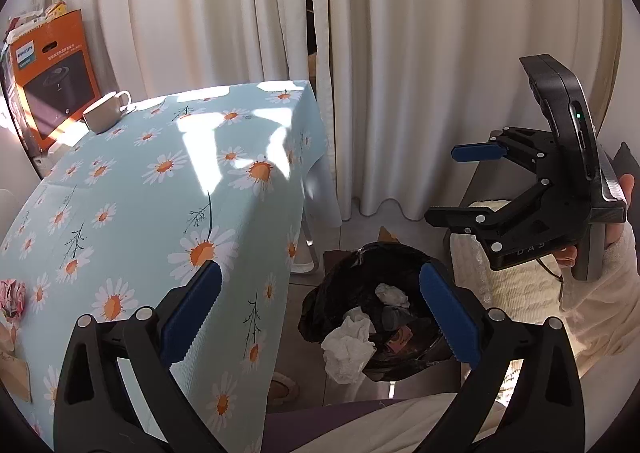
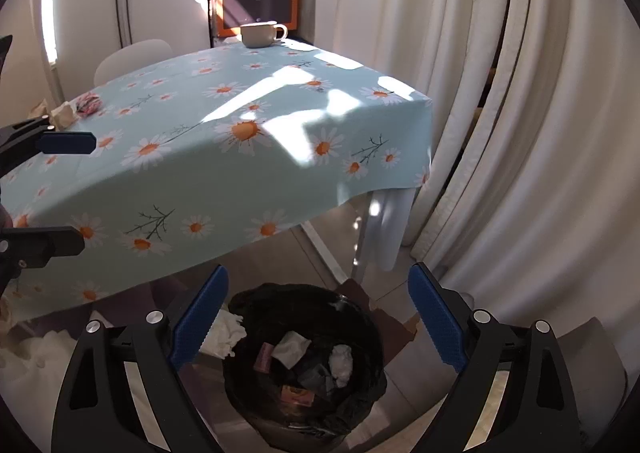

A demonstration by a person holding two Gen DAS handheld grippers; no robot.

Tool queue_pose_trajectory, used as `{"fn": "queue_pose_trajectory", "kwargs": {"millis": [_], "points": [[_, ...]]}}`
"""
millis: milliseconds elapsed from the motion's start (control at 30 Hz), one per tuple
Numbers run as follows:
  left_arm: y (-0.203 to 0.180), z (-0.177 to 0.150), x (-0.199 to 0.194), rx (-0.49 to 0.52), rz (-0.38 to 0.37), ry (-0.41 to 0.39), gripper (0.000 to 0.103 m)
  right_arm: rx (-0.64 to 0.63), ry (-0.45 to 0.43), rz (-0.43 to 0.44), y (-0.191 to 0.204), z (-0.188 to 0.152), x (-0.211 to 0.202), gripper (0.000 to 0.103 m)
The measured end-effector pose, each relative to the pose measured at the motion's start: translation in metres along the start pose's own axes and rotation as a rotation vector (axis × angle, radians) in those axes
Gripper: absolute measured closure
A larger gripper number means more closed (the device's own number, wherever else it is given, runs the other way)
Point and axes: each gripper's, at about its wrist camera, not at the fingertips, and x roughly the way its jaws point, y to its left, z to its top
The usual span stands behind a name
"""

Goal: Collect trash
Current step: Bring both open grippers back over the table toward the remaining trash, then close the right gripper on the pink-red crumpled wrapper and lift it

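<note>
Low in the middle of both wrist views, the bin (image 2: 304, 365) in its black liner sits on the floor beside the table (image 1: 132, 189), with crumpled tissues and wrappers already inside. Both the left gripper (image 1: 320, 313) and the right gripper (image 2: 318, 317) hang above it with jaws spread wide and nothing between the pads. One white tissue (image 1: 348, 345) lies on the rim, partly outside, so I judge it should be nudged inward. At the left edge of the left view, a pink wad (image 1: 12, 297) waits on the tablecloth; approach it low, jaws straddling it, then close firmly.
</note>
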Motion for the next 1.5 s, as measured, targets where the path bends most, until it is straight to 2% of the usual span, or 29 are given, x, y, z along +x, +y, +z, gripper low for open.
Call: {"fn": "queue_pose_trajectory", "kwargs": {"millis": [233,733,1233,1500], "points": [[0.011,-0.006,-0.001,-0.042,0.023,0.009,0.006,-0.012,0.003,0.037,0.010,0.007,0.008,0.016],[0.053,-0.029,-0.038,-0.129,0.127,-0.032,0.006,-0.066,0.016,0.087,0.050,0.028,0.019,0.016],[0.124,-0.068,-0.095,-0.294,0.328,-0.074,0.006,-0.223,-0.040,0.262,0.134,0.080,0.032,0.016],[0.157,-0.093,-0.120,-0.379,0.430,-0.071,0.006,-0.292,-0.046,0.339,0.181,0.106,0.042,0.015]]}}
